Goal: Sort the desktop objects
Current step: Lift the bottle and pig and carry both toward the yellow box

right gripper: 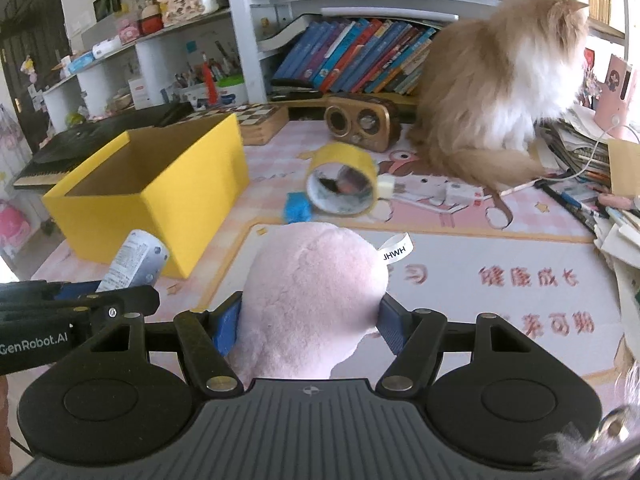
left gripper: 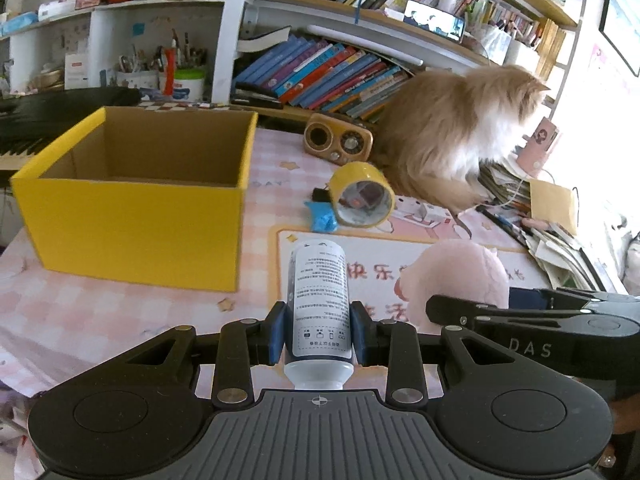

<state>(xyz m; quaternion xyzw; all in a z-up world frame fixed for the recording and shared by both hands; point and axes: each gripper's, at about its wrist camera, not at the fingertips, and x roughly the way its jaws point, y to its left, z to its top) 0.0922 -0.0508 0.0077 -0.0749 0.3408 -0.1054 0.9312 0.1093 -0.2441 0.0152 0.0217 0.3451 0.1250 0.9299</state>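
Left wrist view: the left hand-held gripper [left gripper: 319, 332] clamps a white bottle [left gripper: 318, 300] between its blue pads, gripping near the cap end. The bottle's long axis runs along the fingers, cap toward the camera, base pointing away toward the bench [left gripper: 120, 312]. An open yellow box [left gripper: 132, 224] stands ahead to the left. A roll of yellow tape [left gripper: 362, 194] lies on its side beyond the bottle, its hole facing the camera. A long-haired cat [left gripper: 452, 136] sits at the back right. The right hand-held gripper [left gripper: 436, 310] enters from the right, against a pink plush toy [left gripper: 460, 280].

Right wrist view: the right hand-held gripper [right gripper: 310, 320] is closed on the pink plush toy [right gripper: 312, 292], whose rounded bulk fills the space between the pads; a white label [right gripper: 396, 250] sticks out at its upper right. The bottle [right gripper: 136, 264] appears at left, tilted up and to the right, in front of the yellow box [right gripper: 160, 192].
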